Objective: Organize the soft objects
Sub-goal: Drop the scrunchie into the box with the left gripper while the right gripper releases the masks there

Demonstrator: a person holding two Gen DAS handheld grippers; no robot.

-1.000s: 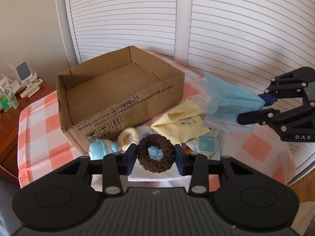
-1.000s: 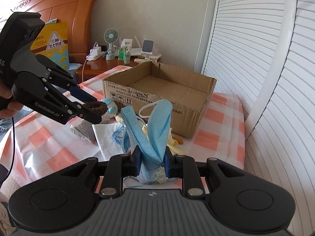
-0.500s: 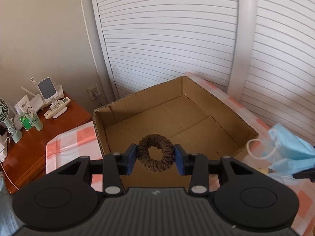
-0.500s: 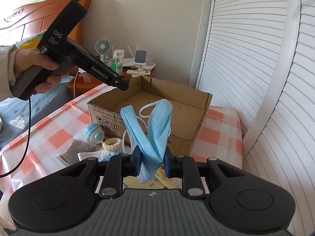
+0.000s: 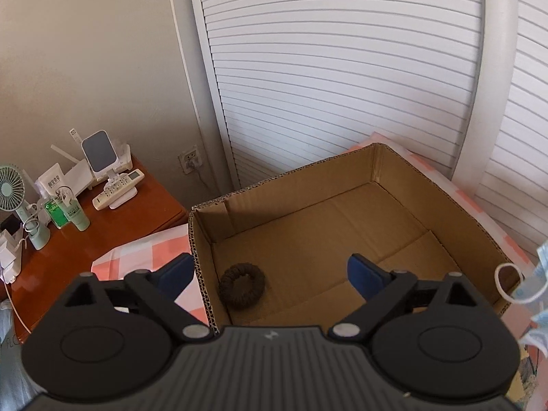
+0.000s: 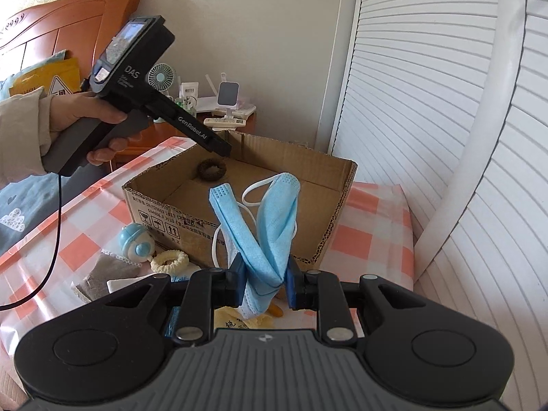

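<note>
- Left gripper (image 5: 270, 270): fingers just sprung apart, nothing between; scrunchie (image 5: 242, 285) lies in box (image 5: 486, 236).
- Right gripper (image 6: 263, 282): fingers clamped on mask (image 6: 270, 226).

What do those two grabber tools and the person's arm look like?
Both are black, ribbed tools with blue pads. The left gripper has a pistol handle, a small screen, white "DAS" and "GenRobot.AI" lettering and a black cable. The sleeve is beige.
</note>
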